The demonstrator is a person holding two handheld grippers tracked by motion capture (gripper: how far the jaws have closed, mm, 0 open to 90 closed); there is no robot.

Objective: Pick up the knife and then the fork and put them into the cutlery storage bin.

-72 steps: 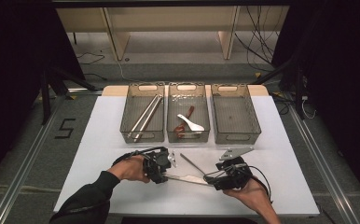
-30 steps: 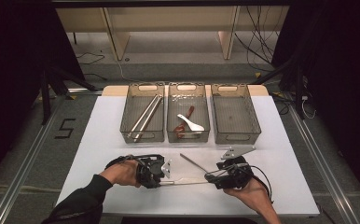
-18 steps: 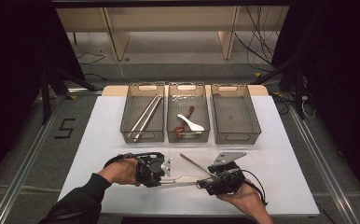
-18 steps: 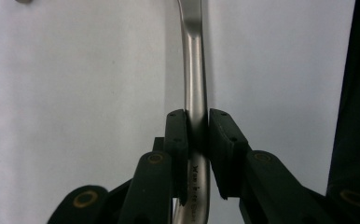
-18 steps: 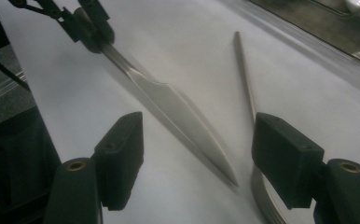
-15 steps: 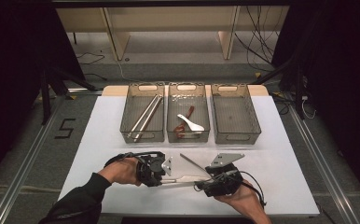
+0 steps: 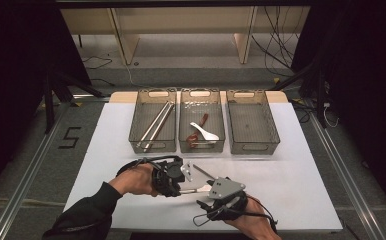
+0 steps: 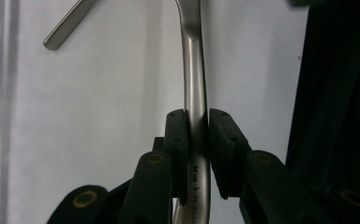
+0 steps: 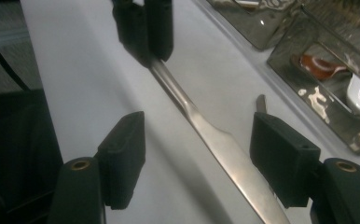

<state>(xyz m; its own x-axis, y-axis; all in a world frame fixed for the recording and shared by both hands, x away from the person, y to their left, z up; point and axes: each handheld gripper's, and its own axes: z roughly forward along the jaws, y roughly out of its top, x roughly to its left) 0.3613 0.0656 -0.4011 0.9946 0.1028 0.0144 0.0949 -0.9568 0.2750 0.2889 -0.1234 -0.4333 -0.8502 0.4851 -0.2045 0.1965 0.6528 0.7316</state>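
My left gripper (image 8: 197, 154) was clamped tight on the handle of a steel table knife (image 8: 193, 88); pads pressed both sides of the shaft w/ stamped lettering just below the grip. In the high view the left gripper (image 7: 173, 176) sat near the front of the white table (image 7: 301, 165), knife (image 7: 193, 189) running from it toward my right gripper (image 7: 216, 200), held just above the tabletop.

Right gripper (image 9: 197, 158) had its jaws wide apart, blade of the knife (image 9: 225, 149) passing btwn them w/o touching either pad. Far end of that view showed the left gripper's pads (image 9: 162, 28) pinching the handle.

A second steel utensil (image 7: 203, 171) lay flat on the table just beyond the knife; couldn't tell which kind. In the left gripper view its end (image 8: 68, 25) showed at upper left.

Farther back, three clear bins in a row: left bin (image 7: 153, 142) w/ long metal rods (image 7: 153, 125), middle bin (image 7: 202, 145) w/ a white spoon (image 7: 205, 132) & a reddish-brown one (image 7: 201, 120), right bin (image 7: 253, 142).
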